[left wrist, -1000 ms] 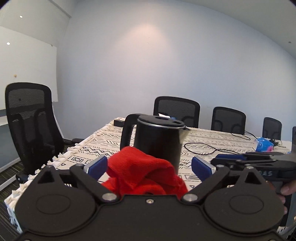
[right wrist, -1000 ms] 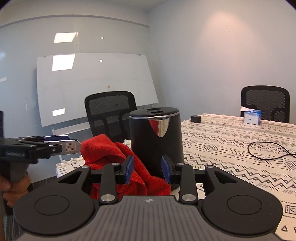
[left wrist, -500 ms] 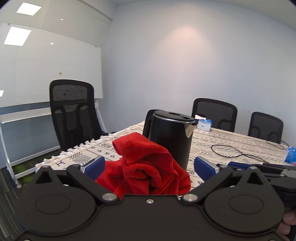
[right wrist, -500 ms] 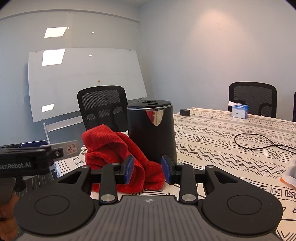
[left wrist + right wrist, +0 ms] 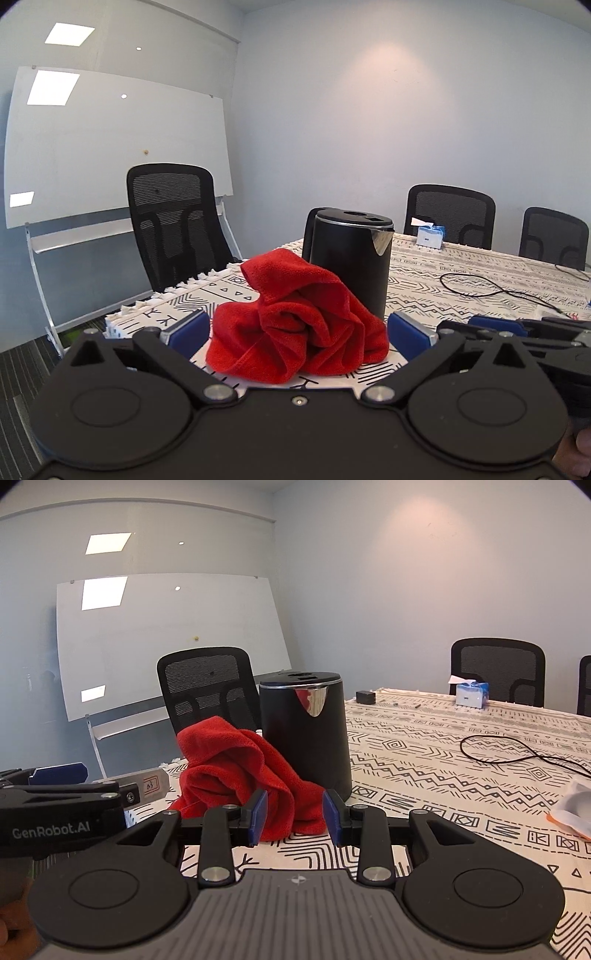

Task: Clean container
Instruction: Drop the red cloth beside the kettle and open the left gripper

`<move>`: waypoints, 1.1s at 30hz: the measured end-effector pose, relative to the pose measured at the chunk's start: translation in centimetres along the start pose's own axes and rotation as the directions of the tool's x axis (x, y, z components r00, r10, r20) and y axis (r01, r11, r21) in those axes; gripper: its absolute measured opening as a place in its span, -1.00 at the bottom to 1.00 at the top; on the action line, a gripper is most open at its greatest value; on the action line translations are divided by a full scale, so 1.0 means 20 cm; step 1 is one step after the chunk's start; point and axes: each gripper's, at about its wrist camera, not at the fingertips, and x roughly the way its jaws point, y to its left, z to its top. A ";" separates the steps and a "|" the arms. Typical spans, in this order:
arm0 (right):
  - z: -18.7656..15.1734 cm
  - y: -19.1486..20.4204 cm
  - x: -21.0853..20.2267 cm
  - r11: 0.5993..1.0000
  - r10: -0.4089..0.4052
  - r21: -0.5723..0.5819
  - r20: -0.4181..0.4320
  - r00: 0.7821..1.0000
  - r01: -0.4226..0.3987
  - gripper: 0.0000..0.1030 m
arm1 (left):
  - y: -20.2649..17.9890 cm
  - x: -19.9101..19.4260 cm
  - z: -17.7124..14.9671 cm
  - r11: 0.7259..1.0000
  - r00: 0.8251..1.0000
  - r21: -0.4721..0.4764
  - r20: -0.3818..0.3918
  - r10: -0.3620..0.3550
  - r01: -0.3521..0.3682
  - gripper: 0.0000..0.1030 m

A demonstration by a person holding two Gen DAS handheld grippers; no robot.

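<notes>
A black electric kettle (image 5: 351,266) stands upright near the corner of the patterned table (image 5: 461,266), lid on, its spout towards the right. A crumpled red cloth (image 5: 295,325) lies on the table against its front. My left gripper (image 5: 297,328) is open wide just short of the cloth, its blue pads on either side of the heap and not touching it. In the right wrist view the kettle (image 5: 306,746) and cloth (image 5: 236,764) sit just ahead of my right gripper (image 5: 293,812), whose jaws are drawn close together with nothing between them. The left gripper (image 5: 110,786) shows at its left.
Black mesh chairs (image 5: 173,221) ring the table, and a whiteboard (image 5: 166,635) stands behind. A black cable (image 5: 517,753) loops across the cloth-covered table (image 5: 424,775). A tissue box (image 5: 471,694) sits at the far edge, a white and orange item (image 5: 576,808) at the right.
The left view has swung towards the whiteboard, and the kettle now sits right of centre behind the cloth. The right gripper has drawn back slightly. Neither gripper's jaws have changed.
</notes>
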 end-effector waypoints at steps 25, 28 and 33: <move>-0.03 0.01 -0.01 1.000 -0.017 -0.003 -0.002 1.000 0.017 -0.34 | -0.03 0.00 -0.03 0.998 0.998 0.032 -0.029 0.050 -0.049 0.99; -0.03 0.01 -0.01 1.000 -0.015 -0.002 -0.004 1.000 0.015 -0.30 | -0.03 0.00 -0.03 0.998 0.998 0.031 -0.032 0.052 -0.051 0.99; -0.04 0.00 0.00 1.000 -0.016 -0.003 -0.008 1.000 0.016 -0.30 | -0.02 0.01 -0.04 0.998 0.998 0.024 -0.039 0.056 -0.055 0.99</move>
